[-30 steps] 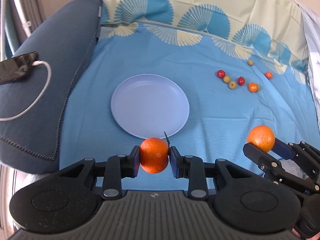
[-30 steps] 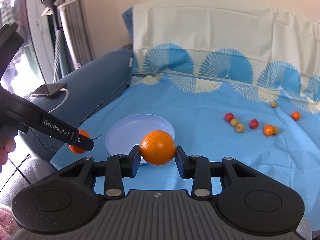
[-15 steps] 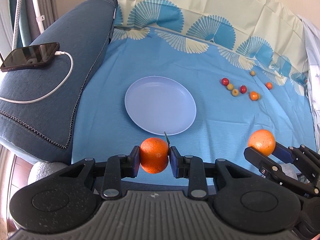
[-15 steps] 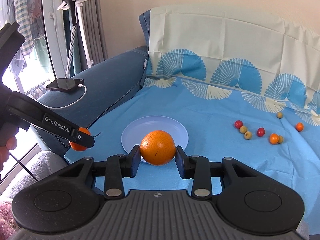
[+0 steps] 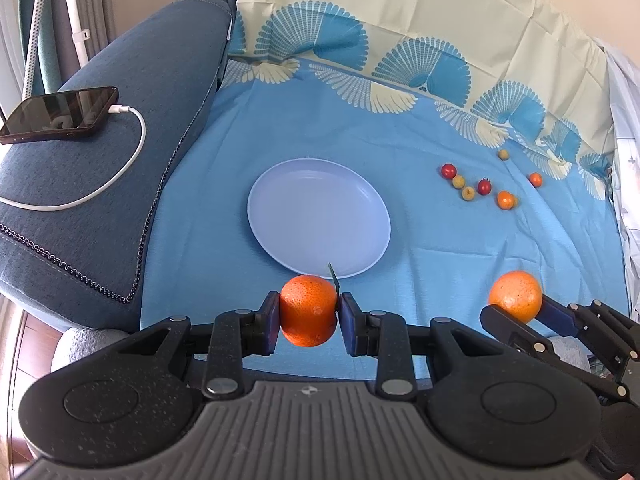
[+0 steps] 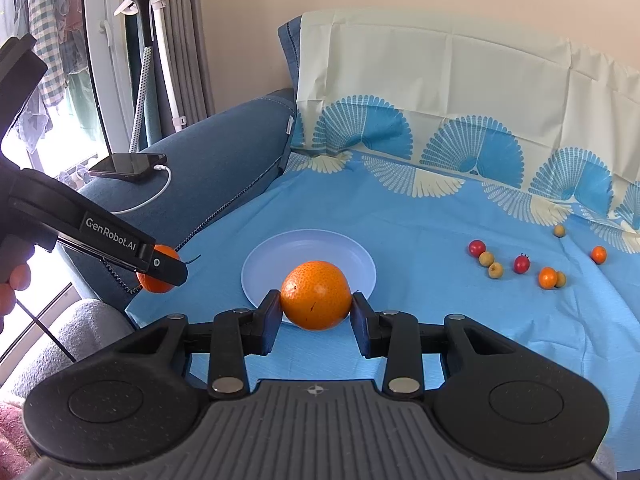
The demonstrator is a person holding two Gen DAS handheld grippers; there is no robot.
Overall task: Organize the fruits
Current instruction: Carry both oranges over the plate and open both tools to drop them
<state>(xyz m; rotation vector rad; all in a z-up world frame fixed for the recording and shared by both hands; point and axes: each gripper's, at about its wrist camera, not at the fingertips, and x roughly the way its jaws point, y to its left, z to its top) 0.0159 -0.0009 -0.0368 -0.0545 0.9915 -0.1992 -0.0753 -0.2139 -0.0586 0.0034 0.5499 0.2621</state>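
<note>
Both grippers have drawn back and risen since the earlier frames, so more of the sofa arm and the phone [image 5: 60, 114] on it now shows, and the plate [image 5: 276, 216] sits farther ahead. Left gripper [image 5: 308, 312]: fingers pinching a deep-orange mandarin [image 5: 308, 310] (a short stem with a leaf scrap projects from its top), held in the air just short of the near rim of the plate. Right gripper [image 6: 316, 307]: fingers pinching a paler orange [image 6: 316, 294] across its widest part, also off the cloth and before the near rim. The plate lies at the centre of the blue cloth [image 5: 440, 264] and carries nothing. Small fruits [image 6: 520, 264] lie scattered toward the cloth's far right corner.

Handling judgement: both citrus appear firm, round and moderately heavy; peel is pebbled and should not slip. Hold across the equator. Once released, each may roll on the shallow plate.
</note>
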